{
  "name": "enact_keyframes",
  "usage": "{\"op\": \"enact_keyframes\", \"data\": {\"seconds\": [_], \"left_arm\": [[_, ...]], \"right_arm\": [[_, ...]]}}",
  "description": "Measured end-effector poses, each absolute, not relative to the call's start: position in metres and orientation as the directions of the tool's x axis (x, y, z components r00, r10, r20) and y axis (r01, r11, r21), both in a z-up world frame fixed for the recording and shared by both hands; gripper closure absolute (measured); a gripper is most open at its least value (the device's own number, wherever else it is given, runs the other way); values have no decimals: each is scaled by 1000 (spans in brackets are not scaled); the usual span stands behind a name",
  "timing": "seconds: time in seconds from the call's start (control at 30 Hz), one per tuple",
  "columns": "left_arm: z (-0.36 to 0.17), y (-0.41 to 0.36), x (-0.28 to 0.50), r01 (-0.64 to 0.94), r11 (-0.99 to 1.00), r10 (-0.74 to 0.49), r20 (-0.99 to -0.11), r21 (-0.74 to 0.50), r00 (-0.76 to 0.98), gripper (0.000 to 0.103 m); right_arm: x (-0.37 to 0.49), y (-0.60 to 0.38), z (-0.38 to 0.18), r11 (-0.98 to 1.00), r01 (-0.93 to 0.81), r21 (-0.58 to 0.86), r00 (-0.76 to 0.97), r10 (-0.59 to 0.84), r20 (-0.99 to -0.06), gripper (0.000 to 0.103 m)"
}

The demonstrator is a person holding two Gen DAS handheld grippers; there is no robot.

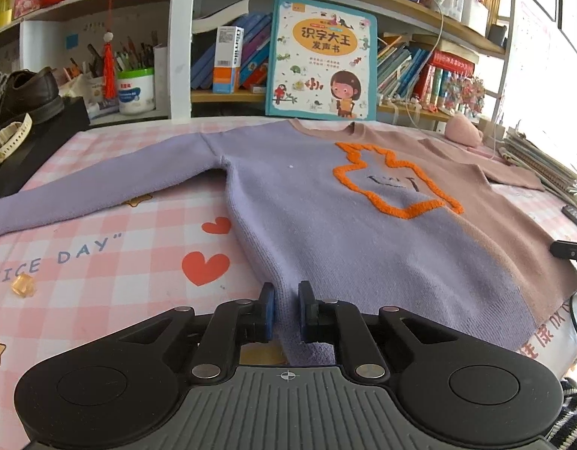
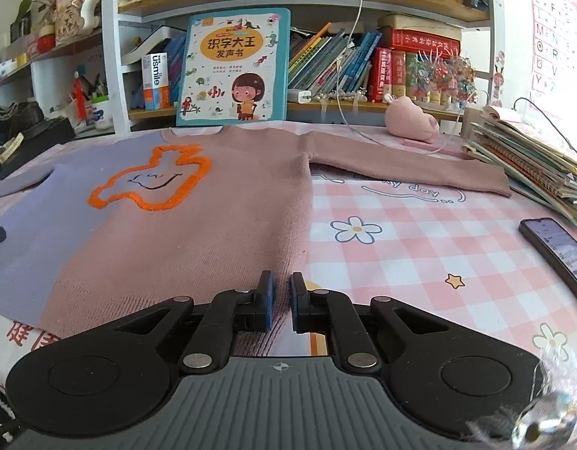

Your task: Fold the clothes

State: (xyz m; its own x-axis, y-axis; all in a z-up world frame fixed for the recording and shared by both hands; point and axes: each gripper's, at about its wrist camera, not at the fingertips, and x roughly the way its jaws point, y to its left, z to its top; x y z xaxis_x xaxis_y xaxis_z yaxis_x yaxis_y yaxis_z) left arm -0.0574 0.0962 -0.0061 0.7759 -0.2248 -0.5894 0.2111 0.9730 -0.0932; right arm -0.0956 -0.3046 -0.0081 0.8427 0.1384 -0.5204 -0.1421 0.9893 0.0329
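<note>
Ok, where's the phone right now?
In the right wrist view, the phone lies on the pink checked tablecloth at the right edge, just below the stack of notebooks.

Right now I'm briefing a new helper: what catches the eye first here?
The lilac-and-pink sweater with an orange outline lies flat across the checked cloth. Behind its collar a picture book leans on the shelves. The left tongs and right tongs sit at its hem corners.
</note>
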Motion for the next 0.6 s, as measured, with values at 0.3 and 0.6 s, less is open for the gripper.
{"op": "enact_keyframes", "data": {"seconds": [0.3, 0.6], "left_arm": [[-7, 84, -63, 216, 976, -174, -579, 5, 797, 88], [-5, 79, -74, 223, 973, -160, -533, 55, 831, 32]], "right_arm": [[-96, -305, -8, 990, -139, 28, 846, 133, -517, 91], [-102, -310, -3, 994, -99, 44, 849, 107, -517, 62]]}}
